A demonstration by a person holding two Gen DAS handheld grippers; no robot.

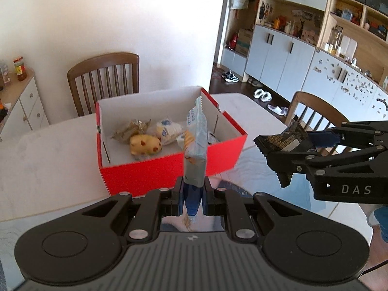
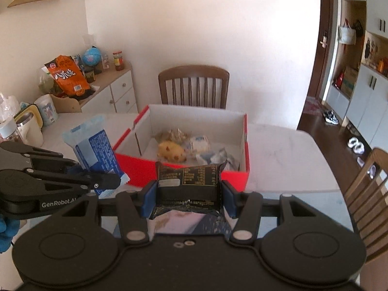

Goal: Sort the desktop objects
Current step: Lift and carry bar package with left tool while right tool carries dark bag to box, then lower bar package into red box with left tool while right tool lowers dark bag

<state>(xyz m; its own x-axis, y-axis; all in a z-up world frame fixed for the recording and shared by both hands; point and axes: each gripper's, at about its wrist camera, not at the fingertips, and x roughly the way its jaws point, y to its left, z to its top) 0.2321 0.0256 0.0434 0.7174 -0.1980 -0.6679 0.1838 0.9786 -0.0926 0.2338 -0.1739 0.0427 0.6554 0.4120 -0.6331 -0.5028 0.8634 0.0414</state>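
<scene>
1. The left gripper [image 1: 192,194] has its black jaws pinched nearly together on the lower end of a pale blue snack packet [image 1: 195,145], a flat, glossy foil wrapper with a serrated top edge.
2. That packet stands almost upright at the centre of the left wrist view, its long axis running from the jaws up toward the red box [image 1: 225,155], thin edge toward the camera.
3. In the right wrist view the same packet [image 2: 94,148] sits at the left, broad printed face showing, leaning slightly left.
4. The right gripper [image 2: 188,195] holds a black snack packet [image 2: 189,181] between its blue pads [image 2: 148,198], jaws about half apart and pressing on the packet's 2 side edges.
5. This crinkled, shiny black wrapper lies across the jaws, long axis left to right, white print facing up.
6. The red box is rectangular cardboard with a white interior, resting on a pale marble-patterned table [image 2: 278,160] just beyond both packets.
7. Inside lie a yellow spotted soft toy [image 2: 171,151] and several crumpled wrappers [image 2: 198,143].
8. A brown slatted wooden chair [image 2: 194,87] stands behind the table.
</scene>
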